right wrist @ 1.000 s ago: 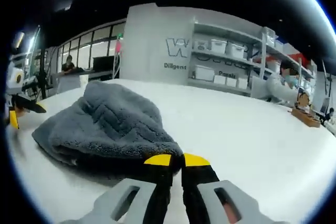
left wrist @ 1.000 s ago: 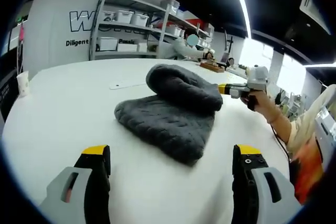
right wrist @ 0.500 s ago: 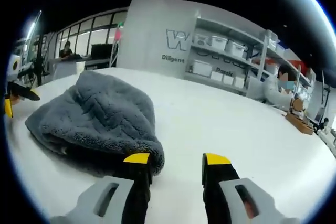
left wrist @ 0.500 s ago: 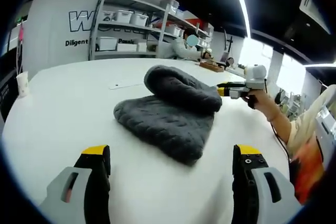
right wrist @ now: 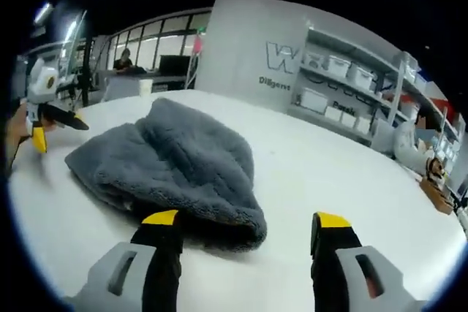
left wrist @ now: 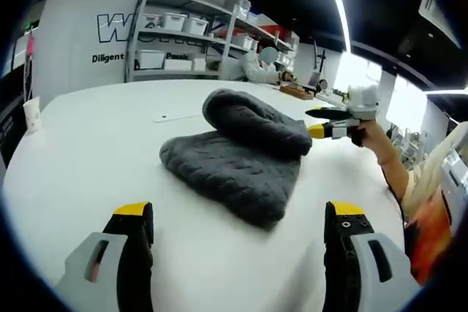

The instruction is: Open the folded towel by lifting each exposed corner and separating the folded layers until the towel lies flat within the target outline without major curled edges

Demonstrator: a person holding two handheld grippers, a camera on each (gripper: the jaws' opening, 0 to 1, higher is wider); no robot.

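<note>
Towel [left wrist: 241,158] dark grey, ribbed, folded, top layer rolled over, on white table [left wrist: 88,151]

Left gripper [left wrist: 238,213]: jaws were spread wide, yellow tips well apart, held low and level, nothing between them. In the right gripper view it [right wrist: 55,123] showed at far left, tips parted, gripped by a hand [right wrist: 16,131]. Right gripper [right wrist: 247,224]: jaws also spread wide, empty. Seen from the left gripper view it [left wrist: 327,122] sat at right, yellow-tipped jaws apart, held by a hand [left wrist: 365,134] with forearm [left wrist: 391,169] running toward the lower right.
</note>
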